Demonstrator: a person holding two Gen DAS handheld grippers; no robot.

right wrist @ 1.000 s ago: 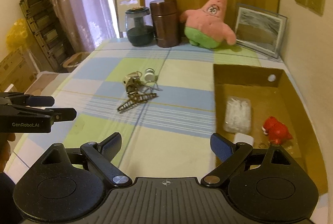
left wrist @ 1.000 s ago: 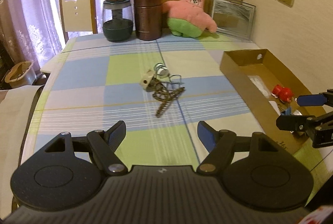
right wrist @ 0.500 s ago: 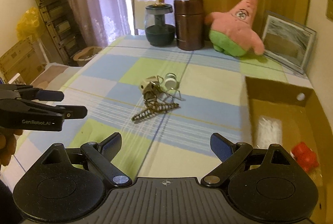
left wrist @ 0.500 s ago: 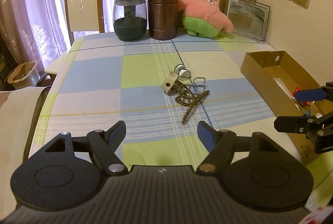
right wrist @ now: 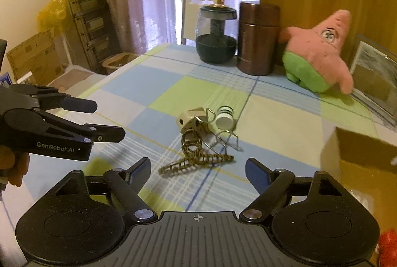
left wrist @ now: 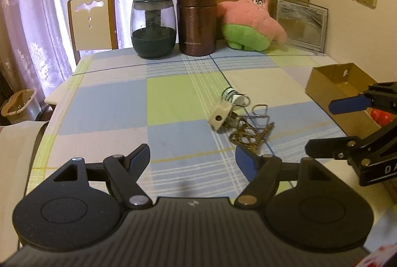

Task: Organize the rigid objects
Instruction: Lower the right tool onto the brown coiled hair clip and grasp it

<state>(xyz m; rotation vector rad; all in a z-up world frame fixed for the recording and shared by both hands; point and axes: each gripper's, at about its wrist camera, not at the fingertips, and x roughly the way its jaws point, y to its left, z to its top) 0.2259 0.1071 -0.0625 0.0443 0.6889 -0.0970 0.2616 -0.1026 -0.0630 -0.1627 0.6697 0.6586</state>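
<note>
Your two handheld grippers hang over a table spread with a blue, green and white checked cloth, both angled down toward a small heap of objects near its middle. The left gripper has its jaws parted and nothing between them; seen from the right wrist camera it reaches in from the left edge, with your fingers just showing behind its black body. The right gripper has its jaws closing, yet the pads are still apart and press on nothing; bare cloth shows in the gap. In the left wrist view it enters from the right side, between the heap and the cardboard box. The heap itself lies just ahead of both sets of fingertips: a leopard-patterned hair claw clip nearest you, a cream plastic block touching its far end, a small white bottle lying on its side beside that, and a bent wire clip tangled among them. The open box sits at the table's right edge, well apart from the heap, with something red visible inside. Along the far end stand a dark glass jar, a brown steel canister, a pink star plush and a framed picture leaning on the wall.
</note>
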